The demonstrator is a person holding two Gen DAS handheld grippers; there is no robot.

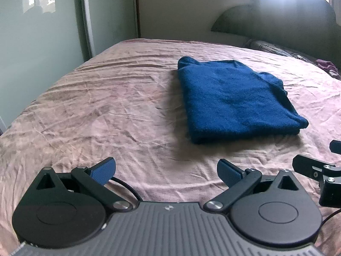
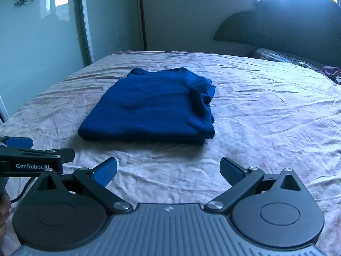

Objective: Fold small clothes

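while both the left gripper (image 1: 166, 171) and right gripper (image 2: 168, 171) gape empty, a folded blue garment (image 2: 149, 106) rests on the wrinkled pink bedsheet (image 2: 266, 111) below a dark headboard (image 2: 287, 23).

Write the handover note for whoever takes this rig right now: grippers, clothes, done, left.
Left gripper: open, empty, hovering over the bed short of the garment.
Right gripper: open, empty, alongside the left one.
Blue garment: lies folded into a compact rectangle mid-bed on the pink sheet, touched by neither gripper. Its right edge shows some bunched layers.
Done: this piece looks folded.
Left: perhaps tidy that bunched edge. A purple cloth item sits at the far right by the pillow; whether it needs folding cannot be told.
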